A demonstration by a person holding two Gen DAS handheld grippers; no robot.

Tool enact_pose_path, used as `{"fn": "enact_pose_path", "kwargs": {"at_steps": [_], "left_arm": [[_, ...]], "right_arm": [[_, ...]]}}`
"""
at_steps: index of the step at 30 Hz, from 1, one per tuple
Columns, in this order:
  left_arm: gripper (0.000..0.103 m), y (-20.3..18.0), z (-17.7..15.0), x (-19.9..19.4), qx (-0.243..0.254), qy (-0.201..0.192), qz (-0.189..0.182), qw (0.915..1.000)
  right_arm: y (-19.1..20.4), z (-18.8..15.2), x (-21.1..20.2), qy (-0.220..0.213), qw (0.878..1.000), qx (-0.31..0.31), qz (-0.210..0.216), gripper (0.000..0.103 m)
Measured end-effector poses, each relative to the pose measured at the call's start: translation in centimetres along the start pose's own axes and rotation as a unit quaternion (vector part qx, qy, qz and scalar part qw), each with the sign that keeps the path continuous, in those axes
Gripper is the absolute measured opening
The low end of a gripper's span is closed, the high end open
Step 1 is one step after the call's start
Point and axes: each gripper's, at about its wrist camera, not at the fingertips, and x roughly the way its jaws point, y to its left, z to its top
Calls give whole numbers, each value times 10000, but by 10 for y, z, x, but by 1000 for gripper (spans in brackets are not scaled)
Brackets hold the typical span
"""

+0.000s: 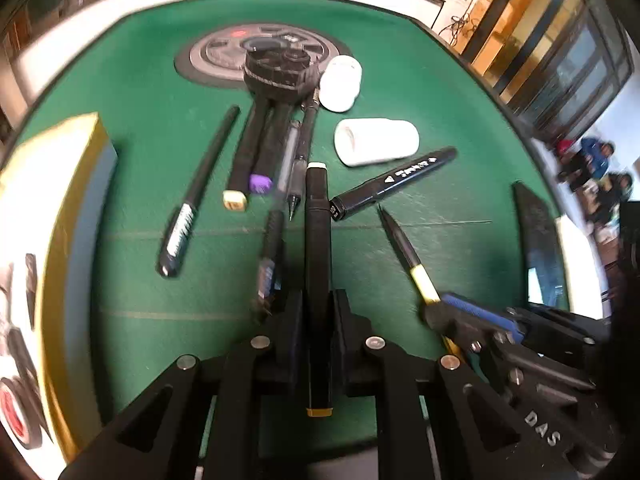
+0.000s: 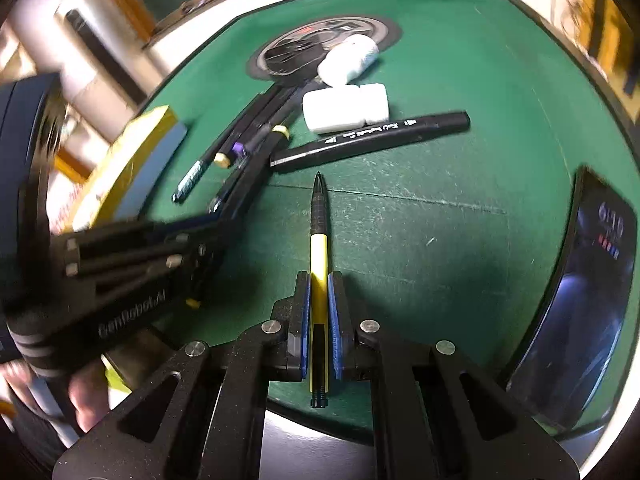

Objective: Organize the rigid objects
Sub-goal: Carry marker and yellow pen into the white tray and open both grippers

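Right gripper (image 2: 319, 312) clamps a yellow-and-black pen (image 2: 319, 240), probably retractable.

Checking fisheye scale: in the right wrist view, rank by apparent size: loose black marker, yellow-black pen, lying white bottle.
1. loose black marker, longest.
2. yellow-black pen, though nearness to the camera inflates it.
3. lying white bottle, clearly shortest.

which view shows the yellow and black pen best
The right wrist view: the yellow and black pen runs straight up the middle, clamped between the right gripper, its whole length visible from tip to end. The left wrist view shows it slanted at the right, its rear hidden by the gripper.
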Motion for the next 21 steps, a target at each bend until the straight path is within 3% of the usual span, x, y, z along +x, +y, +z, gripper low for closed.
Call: {"fn": "enact_pose_path", "kwargs": {"at_steps": [4,10,21], "left_arm": [[13,4,-6,-19,-251,-139,-342,9990],[13,17,-23,-41,-599,-306,-742,9950],[13,52,-48,-94,-1023,-700,-836,9888]], "right_arm": [[3,0,-21,-342,9991,186,142,8],[11,-6,-30,-405,9985,246,258,8],[72,-17,-41,-421,9956,-138,831,8]]}}
